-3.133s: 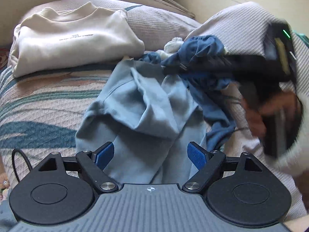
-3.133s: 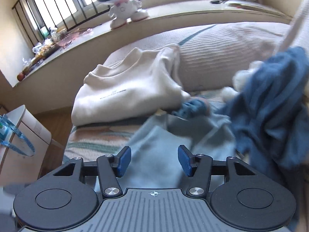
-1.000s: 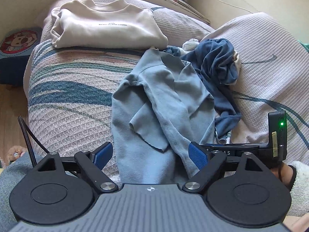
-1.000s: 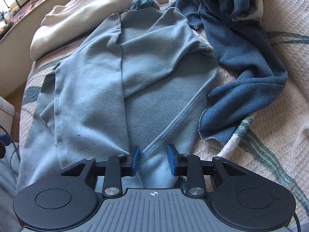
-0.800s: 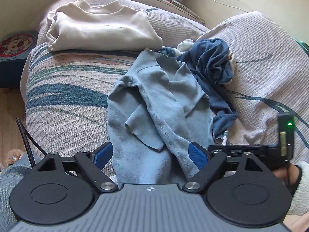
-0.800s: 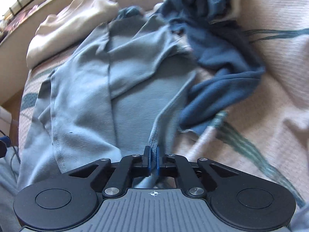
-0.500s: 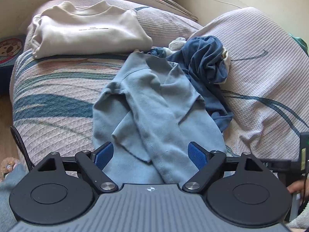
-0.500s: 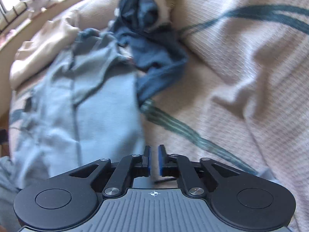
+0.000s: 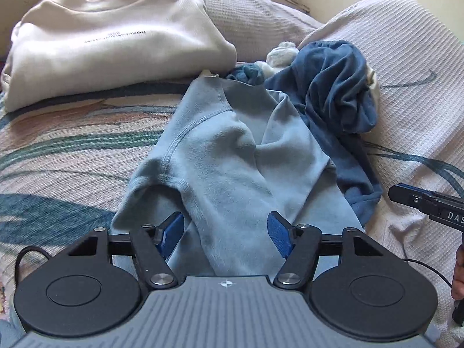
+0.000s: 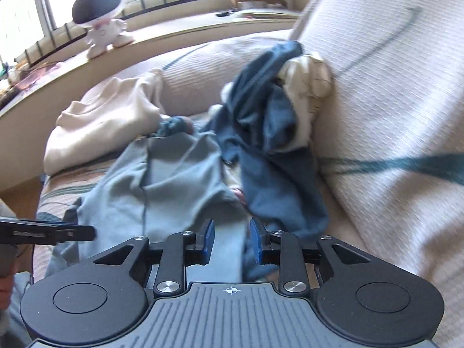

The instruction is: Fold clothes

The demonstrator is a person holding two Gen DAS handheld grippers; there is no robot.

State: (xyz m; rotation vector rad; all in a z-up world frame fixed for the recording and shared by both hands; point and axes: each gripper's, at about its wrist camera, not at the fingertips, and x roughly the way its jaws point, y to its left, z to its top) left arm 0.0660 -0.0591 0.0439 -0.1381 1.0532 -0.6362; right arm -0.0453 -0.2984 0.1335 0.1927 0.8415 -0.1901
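A light blue sweatshirt (image 9: 229, 156) lies rumpled on the patterned bed cover (image 9: 66, 156), its near end reaching down toward both grippers. The left gripper (image 9: 226, 233) hovers over that near end with its jaws closing; a fold of the light blue cloth sits between the blue pads (image 9: 278, 233), but they are not pressing on it. The right gripper (image 10: 232, 242) comes in from the other side, jaws narrowly apart and opening, with a strip of the same pale cloth lying in the gap, released rather than pinched as far as the blurred view tells. A dark blue garment (image 9: 339, 104) is heaped just beside the sweatshirt, touching its far edge and leaning against a white pillow (image 9: 406, 66). A folded cream sweatshirt (image 9: 110, 43) rests behind them. A small white robot toy (image 10: 100, 21) stands on the window ledge (image 10: 179, 29).
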